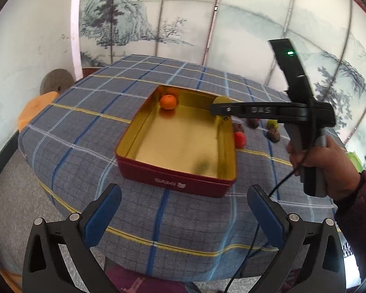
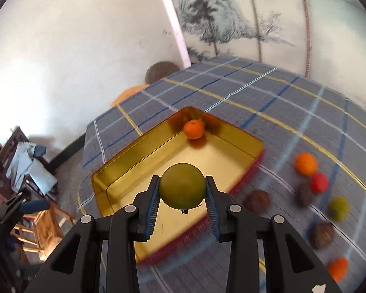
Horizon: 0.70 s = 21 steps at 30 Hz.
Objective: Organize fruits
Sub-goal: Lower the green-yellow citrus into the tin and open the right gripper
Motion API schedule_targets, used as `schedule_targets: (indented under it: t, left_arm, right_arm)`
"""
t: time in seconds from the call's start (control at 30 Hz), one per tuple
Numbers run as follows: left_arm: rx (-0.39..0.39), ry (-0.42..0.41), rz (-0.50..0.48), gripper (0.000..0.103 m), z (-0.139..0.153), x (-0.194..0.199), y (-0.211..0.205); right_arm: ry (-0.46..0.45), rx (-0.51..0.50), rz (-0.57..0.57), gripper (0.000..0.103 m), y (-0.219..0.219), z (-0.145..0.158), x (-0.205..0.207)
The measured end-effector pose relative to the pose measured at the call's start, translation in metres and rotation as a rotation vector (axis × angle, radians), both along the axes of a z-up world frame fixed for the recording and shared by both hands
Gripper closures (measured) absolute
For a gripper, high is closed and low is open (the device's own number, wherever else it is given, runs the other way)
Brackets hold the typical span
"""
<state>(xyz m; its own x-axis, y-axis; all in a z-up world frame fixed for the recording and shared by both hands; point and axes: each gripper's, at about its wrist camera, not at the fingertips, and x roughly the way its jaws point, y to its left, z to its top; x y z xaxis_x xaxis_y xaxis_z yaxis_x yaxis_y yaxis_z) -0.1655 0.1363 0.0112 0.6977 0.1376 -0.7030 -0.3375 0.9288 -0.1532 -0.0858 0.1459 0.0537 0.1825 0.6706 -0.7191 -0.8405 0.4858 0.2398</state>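
A red tin with a gold inside (image 1: 144,131) (image 2: 124,168) sits on the checked tablecloth. One orange (image 1: 168,101) (image 2: 194,129) lies in its far corner. My right gripper (image 2: 182,190) (image 1: 219,108) is shut on a green fruit (image 2: 182,186) (image 1: 220,100) and holds it above the tin's right side. My left gripper (image 1: 184,202) is open and empty, in front of the tin's near wall. Loose fruits lie right of the tin: an orange (image 2: 305,163), a red one (image 2: 319,182) (image 1: 240,139), a green one (image 2: 339,208) (image 1: 272,123) and brown ones (image 2: 257,200) (image 1: 273,135).
The table (image 1: 183,219) is covered with a blue-grey checked cloth; its edge drops off at the left and near sides. An orange stool (image 1: 34,109) and a round grey stone (image 1: 57,83) stand beyond the left edge. Wooden furniture (image 2: 36,222) stands at the left.
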Motion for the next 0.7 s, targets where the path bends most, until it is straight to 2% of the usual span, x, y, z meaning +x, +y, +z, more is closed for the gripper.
schedule_targets:
  t: [0.17,0.43,0.7]
  left_arm:
    - [0.015,0.045,0.035,0.001,-0.007,0.002,0.011]
    - [0.054,0.113,0.041,0.001,-0.018,0.006,0.012]
    - [0.077,0.174,0.04,0.001,-0.027,0.011,0.012]
  right_arm:
    - [0.037,-0.046,-0.001,0.07,0.03,-0.018,0.016]
    - [0.052,-0.109,-0.04,0.069,0.056,-0.032,0.033]
    - [0.025,-0.124,-0.077,0.068,0.07,-0.034,0.046]
